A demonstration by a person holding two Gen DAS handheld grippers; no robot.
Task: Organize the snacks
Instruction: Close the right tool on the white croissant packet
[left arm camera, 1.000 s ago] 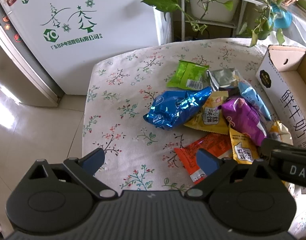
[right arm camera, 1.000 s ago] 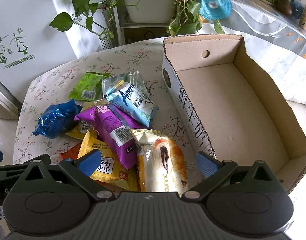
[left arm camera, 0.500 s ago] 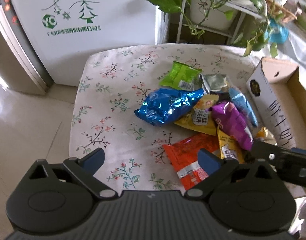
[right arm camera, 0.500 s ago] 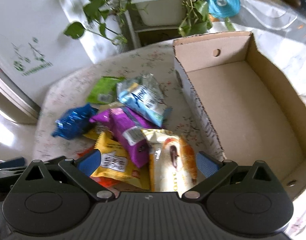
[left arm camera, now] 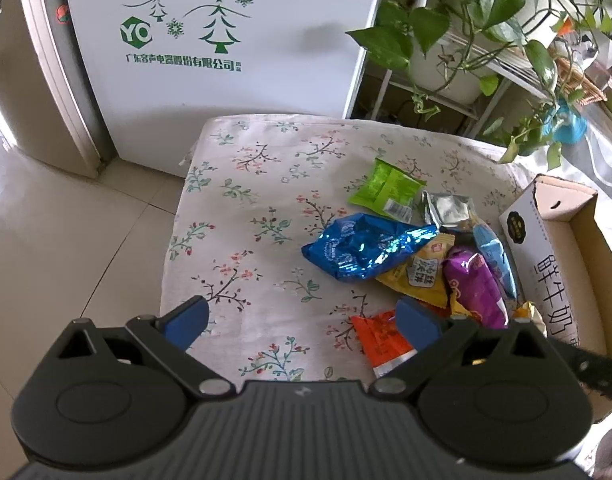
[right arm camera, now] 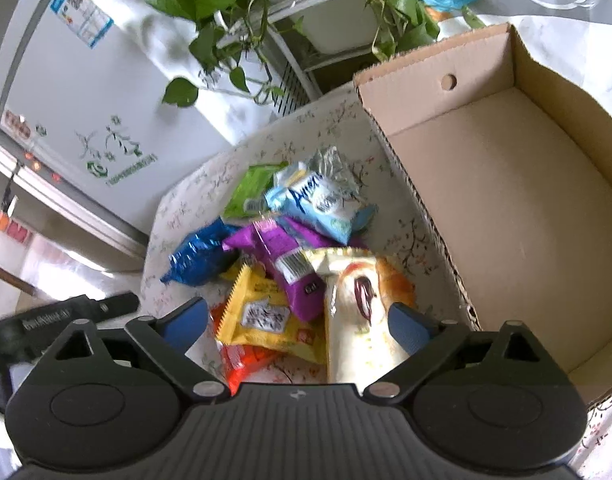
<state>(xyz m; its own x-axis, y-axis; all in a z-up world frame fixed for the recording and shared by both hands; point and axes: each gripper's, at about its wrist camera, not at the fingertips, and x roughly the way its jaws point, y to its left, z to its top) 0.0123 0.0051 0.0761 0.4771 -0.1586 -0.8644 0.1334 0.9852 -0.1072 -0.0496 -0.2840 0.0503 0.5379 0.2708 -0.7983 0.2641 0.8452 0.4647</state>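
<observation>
cardboard box stands open-topped at the right edge of the tabletop; nothing lies on the part of its floor in view, its near corner cut off by the frame. all snacks lie outside it, heaped just beside its printed side wall: green packet, light blue packet, purple packet, dark blue foil packet, yellow packet, orange packet largely buried, and a cream bread packet. right hand-held gripper has just been narrowing slightly, jaws wide apart, the cream and yellow packets between them, pads pressing on nothing. left hand-held gripper gapes wide over bare cloth, holding nothing. labels are blurred in the right wrist view.
</observation>
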